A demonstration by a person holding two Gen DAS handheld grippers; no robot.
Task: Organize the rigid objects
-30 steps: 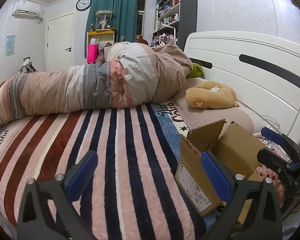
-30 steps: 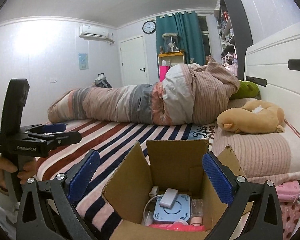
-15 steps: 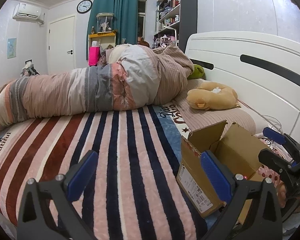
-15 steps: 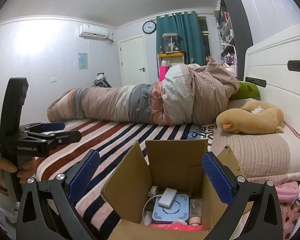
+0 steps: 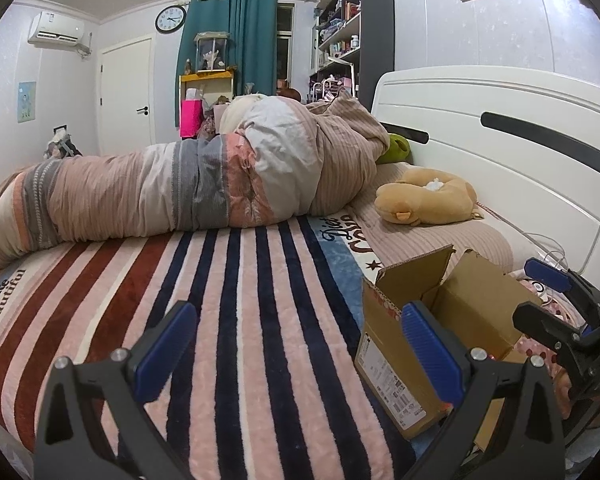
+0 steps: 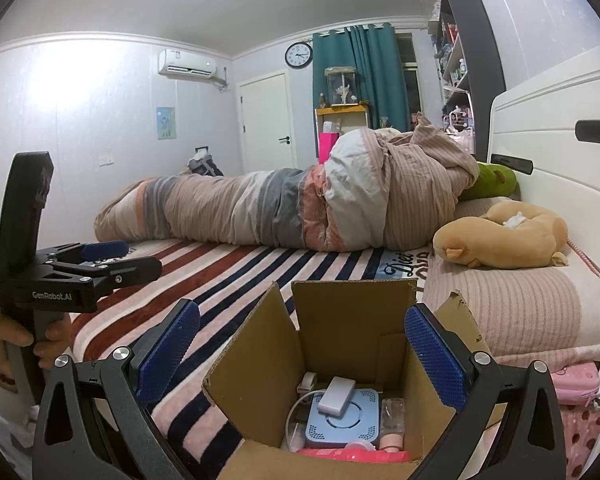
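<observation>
An open cardboard box [image 6: 340, 340] stands on the striped bed cover, also in the left wrist view [image 5: 416, 340] at lower right. Inside lie a light-blue square device [image 6: 344, 416], a small white block [image 6: 336, 390] on top of it, a white cable and some pink items. My right gripper [image 6: 300, 356] hangs open above the box with nothing between its blue pads. My left gripper [image 5: 296, 348] is open and empty over the bare striped cover, left of the box; from the right wrist view it shows at the left edge [image 6: 112, 258], held by a hand.
A rolled quilt [image 5: 188, 192] lies across the far side of the bed. A tan plush toy [image 5: 428, 200] rests on the pillow by the white headboard [image 5: 500, 140]. A pink case [image 6: 576, 376] and white cables sit right of the box.
The left wrist view has tilted slightly upward and back; the box and both grippers keep their places, both stay open.
</observation>
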